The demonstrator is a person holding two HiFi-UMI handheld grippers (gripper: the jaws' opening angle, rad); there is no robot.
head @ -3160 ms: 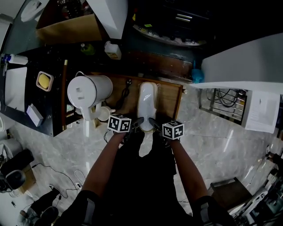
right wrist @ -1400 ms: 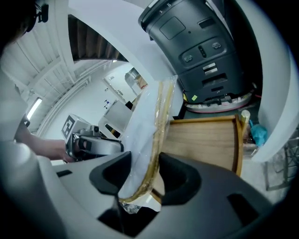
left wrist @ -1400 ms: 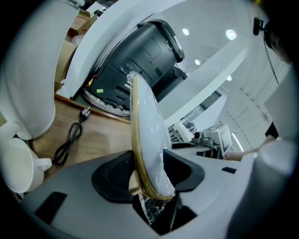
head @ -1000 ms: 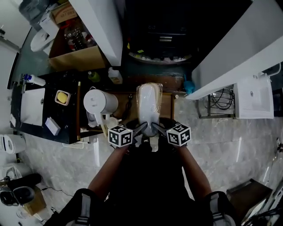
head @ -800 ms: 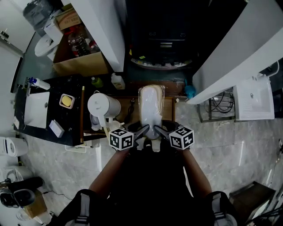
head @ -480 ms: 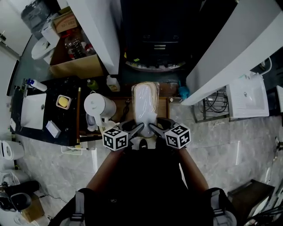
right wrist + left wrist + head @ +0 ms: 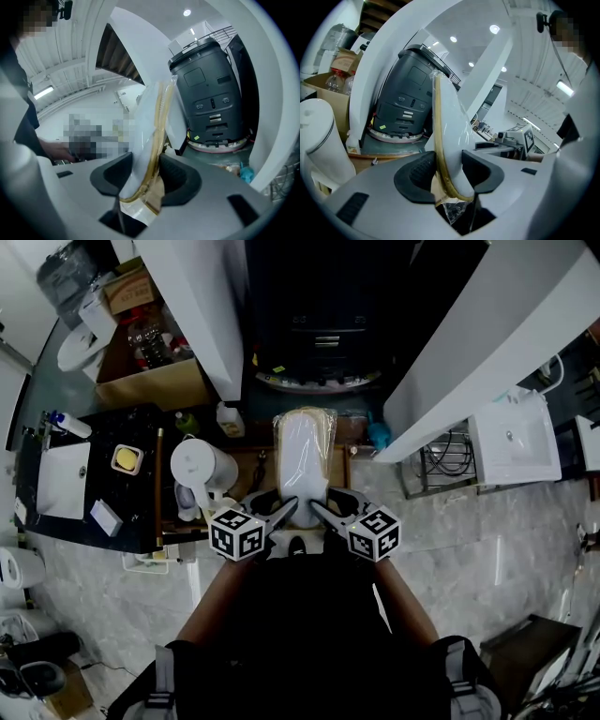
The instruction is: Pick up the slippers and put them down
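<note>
Left hand-held gripper (image 7: 449, 174) is closing its jaws on the near end of the white slippers (image 7: 302, 460), and the right hand-held gripper (image 7: 145, 176) pinches that end too. The pair is held up just right of the white kettle (image 7: 195, 467). They look light, bendy and slippery in clear wrap, I think, so grip the firm tan edge. Only the head view shows the whole pair; the gripper views show the pads (image 7: 418, 174) on that edge.

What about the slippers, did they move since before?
Yes, upward: the slippers now overlap the wooden table's far edge, where earlier they lay inside it.
</note>
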